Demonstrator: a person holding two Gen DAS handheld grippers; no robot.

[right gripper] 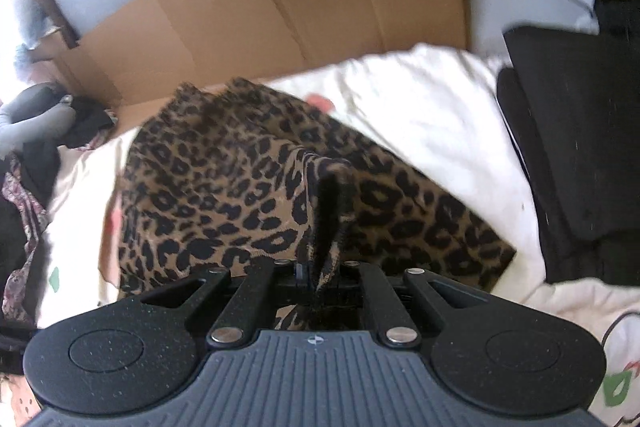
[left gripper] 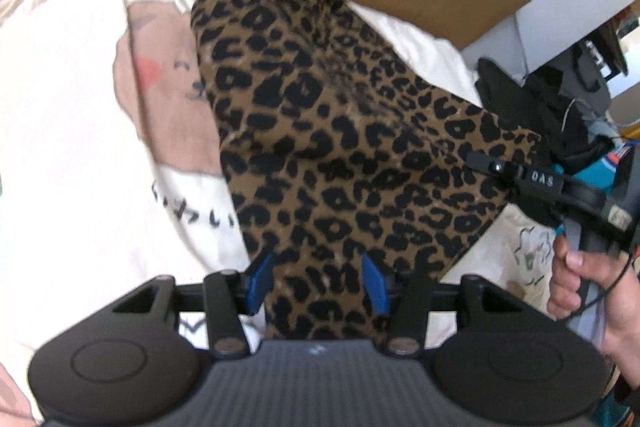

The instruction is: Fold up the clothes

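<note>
A leopard-print garment (left gripper: 320,131) lies across a white printed bed cover (left gripper: 72,115). My left gripper (left gripper: 318,281) is open, its blue fingers (left gripper: 260,281) standing either side of the garment's near end, with cloth between them. My right gripper (right gripper: 322,267) is shut on a bunched fold of the leopard garment (right gripper: 224,195) and holds it raised. The right gripper also shows in the left wrist view (left gripper: 520,175), at the garment's right corner, held by a hand (left gripper: 580,283).
A flattened cardboard box (right gripper: 304,3) stands along the far side of the bed. Dark clothes (right gripper: 24,163) are piled at the left; a black cushion (right gripper: 580,147) is at the right. Black items (left gripper: 520,99) lie by the bed's right edge.
</note>
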